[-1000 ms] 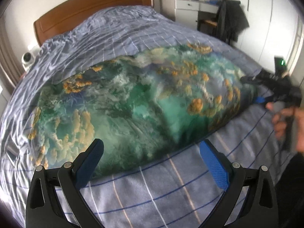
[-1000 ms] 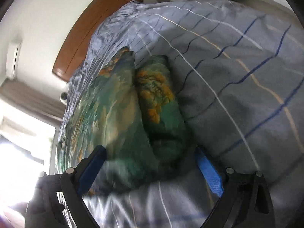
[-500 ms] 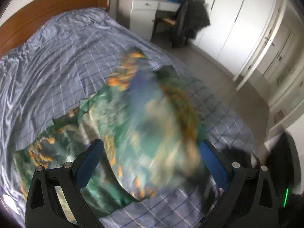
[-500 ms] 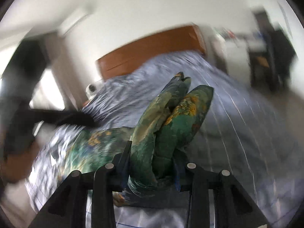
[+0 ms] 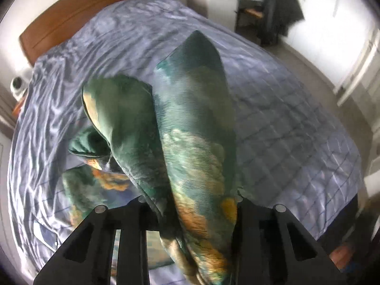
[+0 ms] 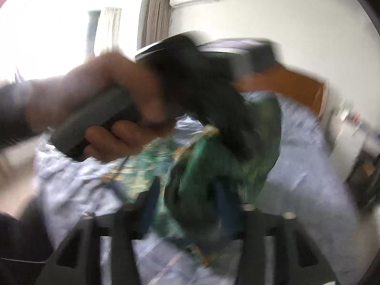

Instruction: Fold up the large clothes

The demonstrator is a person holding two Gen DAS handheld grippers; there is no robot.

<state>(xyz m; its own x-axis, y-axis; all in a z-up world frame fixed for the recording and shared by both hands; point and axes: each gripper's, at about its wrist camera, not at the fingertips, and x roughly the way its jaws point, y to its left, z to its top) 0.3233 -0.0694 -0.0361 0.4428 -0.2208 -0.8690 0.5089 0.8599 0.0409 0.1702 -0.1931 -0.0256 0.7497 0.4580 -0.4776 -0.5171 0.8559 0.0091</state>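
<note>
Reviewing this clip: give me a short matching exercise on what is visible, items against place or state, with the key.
Items:
1. Green printed garment
2. Wooden headboard
3. Dark jacket
4. Left gripper

States:
A. draped over a chair
B. at the far end of the blue checked bedsheet
C. lifted, bunched
D. shut on fabric

Pairs: 1-C, 2-B, 3-A, 4-D

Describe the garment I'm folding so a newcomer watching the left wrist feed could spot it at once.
Start from the wide bed with its wooden headboard and blue-grey checked cover. Rising from its middle toward the camera is the garment, bunched in the left gripper. It is the only dark green cloth, with orange and pale cloud-like patches.
</note>
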